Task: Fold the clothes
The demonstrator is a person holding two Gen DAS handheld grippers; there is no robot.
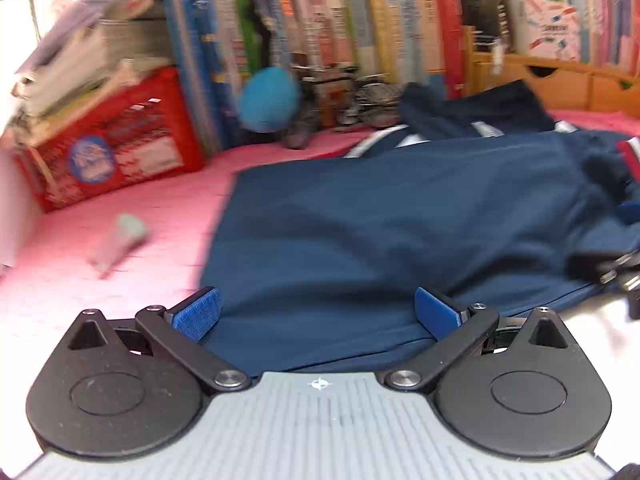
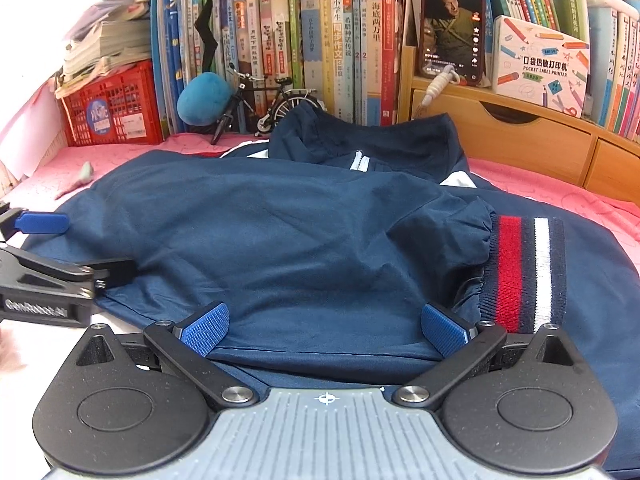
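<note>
A navy jacket (image 2: 304, 232) lies spread on the pink bed cover (image 2: 120, 160), a sleeve folded across it with its red, white and navy striped cuff (image 2: 528, 272) at the right. My right gripper (image 2: 326, 330) is open above the jacket's near hem, nothing pinched between its blue pads. The left wrist view is blurred: the same jacket (image 1: 400, 224) fills the middle, and my left gripper (image 1: 316, 312) stands open over its near left part. The left gripper (image 2: 42, 248) also shows at the left edge of the right wrist view, by the jacket's left edge.
A wall of books (image 2: 320, 40) stands behind the bed, with a red crate (image 2: 112, 108), a blue plush ball (image 2: 202, 98), a model bicycle (image 2: 264, 108), a propped phone (image 2: 452, 20) and wooden drawers (image 2: 520, 136). A small grey object (image 2: 80, 178) lies on the cover, left.
</note>
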